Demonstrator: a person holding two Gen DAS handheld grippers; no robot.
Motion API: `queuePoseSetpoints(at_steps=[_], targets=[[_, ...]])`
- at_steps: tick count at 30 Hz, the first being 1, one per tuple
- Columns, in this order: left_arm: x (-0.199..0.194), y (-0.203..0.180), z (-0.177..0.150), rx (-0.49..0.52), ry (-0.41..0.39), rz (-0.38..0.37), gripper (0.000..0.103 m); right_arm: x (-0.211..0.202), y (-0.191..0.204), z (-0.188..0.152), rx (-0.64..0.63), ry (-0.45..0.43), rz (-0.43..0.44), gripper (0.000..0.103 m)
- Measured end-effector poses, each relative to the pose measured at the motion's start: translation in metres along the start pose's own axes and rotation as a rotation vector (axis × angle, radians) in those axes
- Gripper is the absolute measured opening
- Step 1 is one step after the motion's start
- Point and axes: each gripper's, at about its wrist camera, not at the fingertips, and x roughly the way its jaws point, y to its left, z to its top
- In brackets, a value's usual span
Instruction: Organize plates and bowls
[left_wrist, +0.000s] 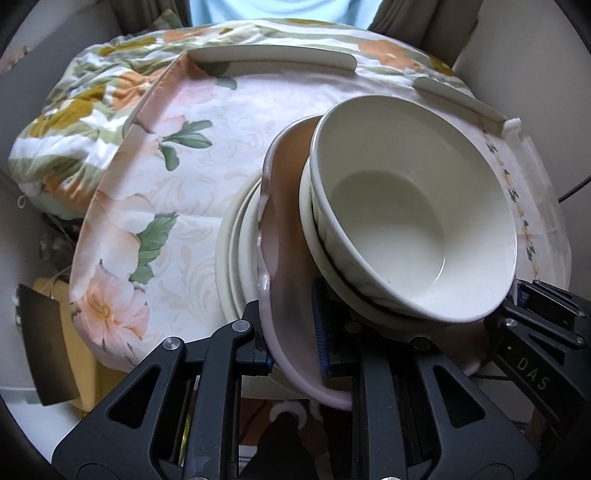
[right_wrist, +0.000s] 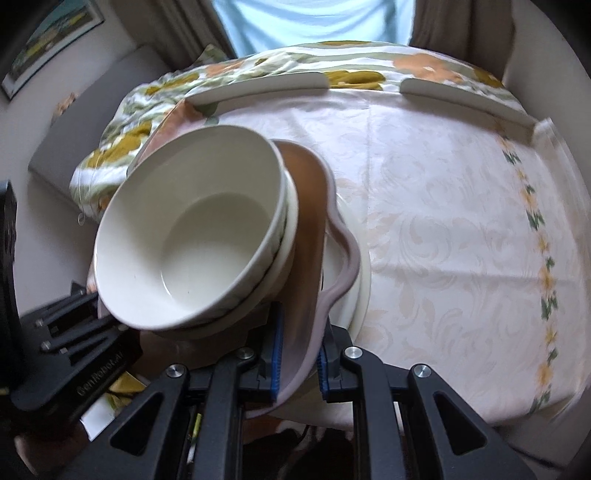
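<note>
A pink wavy-rimmed dish (left_wrist: 284, 221) hangs tilted over the table, gripped on opposite rims. My left gripper (left_wrist: 290, 332) is shut on its near left rim, blue pads pressing it. My right gripper (right_wrist: 299, 356) is shut on the other side of the pink dish (right_wrist: 310, 229). Inside the dish sits a white bowl (left_wrist: 413, 214) nested in a second cream bowl (left_wrist: 306, 221); in the right wrist view the white bowl (right_wrist: 192, 236) leans left. Under the dish, a stack of cream plates (left_wrist: 232, 258) rests on the cloth, also seen as cream plates (right_wrist: 364, 280).
A pale floral tablecloth (left_wrist: 184, 184) covers the table, with white raised rails (left_wrist: 269, 55) along its far edge. A flowered quilt (left_wrist: 74, 122) is bunched at the far left. A person in a light blue top (left_wrist: 273, 11) stands behind the table.
</note>
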Motion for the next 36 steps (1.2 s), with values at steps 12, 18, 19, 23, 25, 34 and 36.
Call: queuePoseSetpoints(at_steps=[12, 18, 19, 23, 25, 34, 36], targets=[[-0.010, -0.002, 0.001, 0.021, 0.032, 0.006, 0.016, -0.018, -0.001, -0.004, 0.048, -0.022, -0.022, 0.015], [-0.021, -0.001, 0.000, 0.047, 0.014, 0.043, 0.017, -0.027, -0.002, -0.007, 0.066, -0.037, -0.039, 0.018], [-0.024, 0.000, -0.001, 0.048, 0.012, 0.040, 0.017, -0.030, -0.001, -0.007, 0.067, -0.043, -0.043, 0.018], [-0.037, -0.001, -0.006, 0.062, -0.018, 0.036, 0.017, -0.043, 0.000, -0.010, 0.072, -0.069, -0.060, 0.026], [-0.044, -0.001, -0.008, 0.066, -0.025, 0.033, 0.019, -0.052, 0.000, -0.013, 0.079, -0.091, -0.064, 0.038], [-0.103, -0.012, -0.033, 0.007, -0.146, 0.025, 0.087, -0.106, -0.004, -0.031, 0.039, -0.200, -0.072, 0.042], [-0.120, -0.020, -0.041, 0.001, -0.172, 0.037, 0.087, -0.126, -0.008, -0.038, 0.010, -0.235, -0.080, 0.042]])
